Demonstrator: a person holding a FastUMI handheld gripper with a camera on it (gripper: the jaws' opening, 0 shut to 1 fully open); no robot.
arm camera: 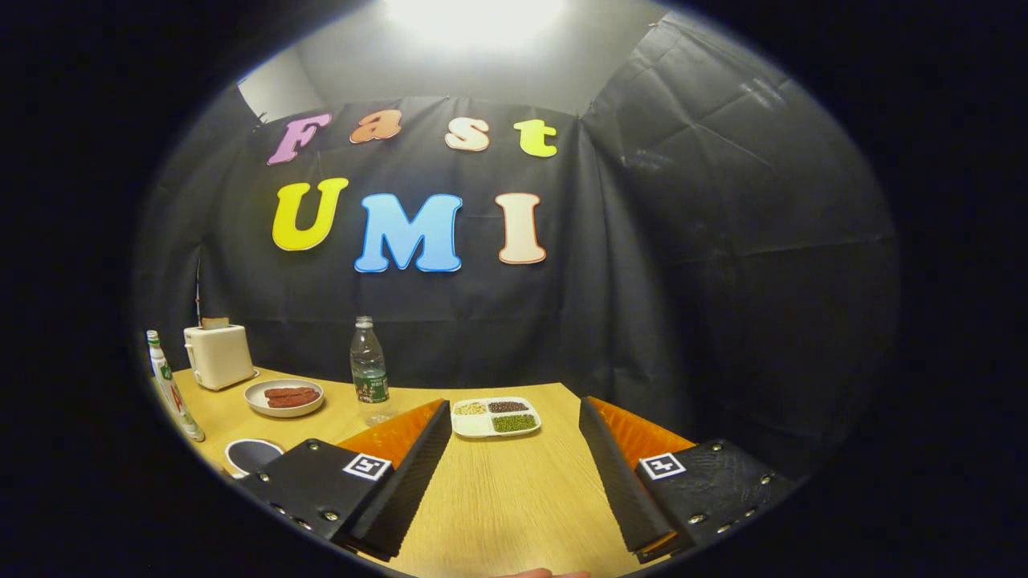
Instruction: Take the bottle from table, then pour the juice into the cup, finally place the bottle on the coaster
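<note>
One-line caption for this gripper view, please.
Open tool over a wooden table, bottle standing ahead, beside a divided tray.

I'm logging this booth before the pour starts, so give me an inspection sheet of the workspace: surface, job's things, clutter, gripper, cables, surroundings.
Surface: light wooden table, bare between the fingers.
Job's things: clear bottle upright beyond the left finger, cap on; white bottle at the far left edge; dark round coaster beside the left finger. Cup: nothing seen.
Clutter: toaster with toast in its slot; plate of sausages; divided tray of beans just ahead of the fingers.
Gripper: gripper open, fingers wide apart, holding nothing.
Cables: thin cord hanging against the wall above the toaster.
Surroundings: black cloth wall; bright light overhead.
</note>
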